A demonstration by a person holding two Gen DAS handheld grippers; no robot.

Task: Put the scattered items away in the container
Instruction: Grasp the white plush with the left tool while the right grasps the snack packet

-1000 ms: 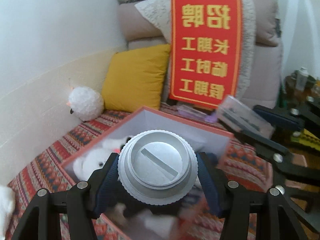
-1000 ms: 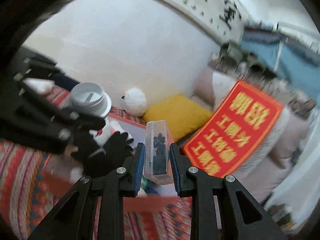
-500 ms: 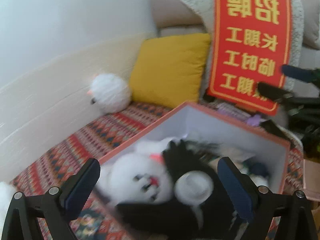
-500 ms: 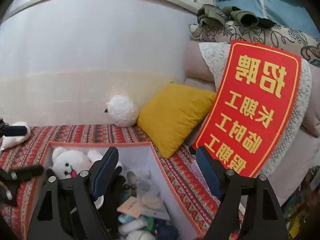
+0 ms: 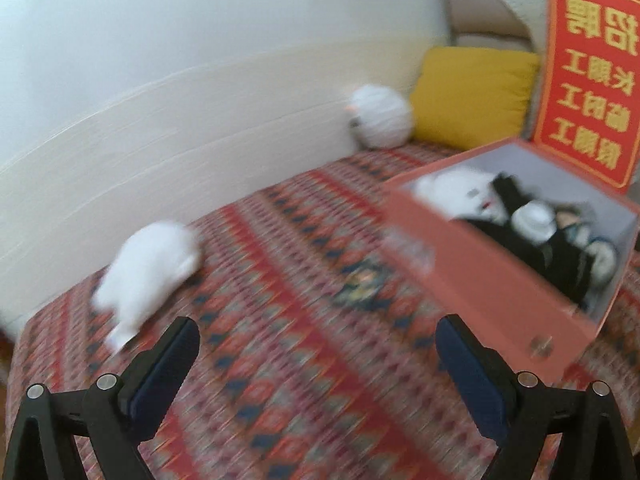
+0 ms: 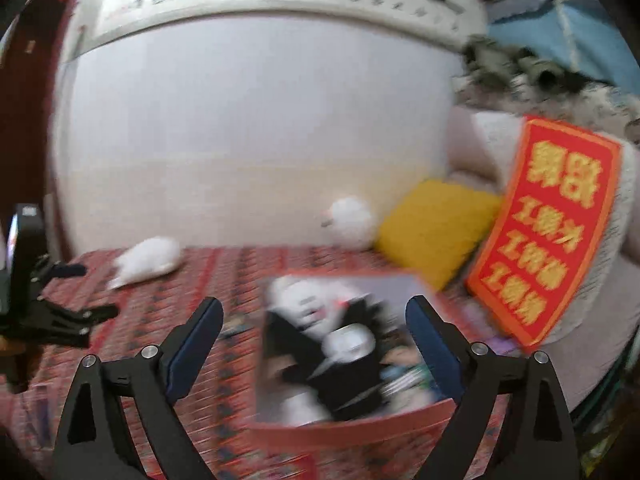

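An orange box sits on the patterned bed cover, holding a white plush bear, a black glove, a silver-lidded jar and other small items. A white plush toy lies on the cover near the wall. My left gripper is open and empty, to the left of the box and facing the plush toy. Above the box hangs my right gripper, open and empty. The left gripper shows at the right wrist view's left edge.
A white ball-shaped plush rests against the wall beside a yellow cushion. A red sign with gold characters leans on sofa cushions behind the box. Both views are motion-blurred.
The left gripper let go of the silver-lidded jar into the box and swung left. The right gripper released the clear plastic case and drew back; both now stand open.
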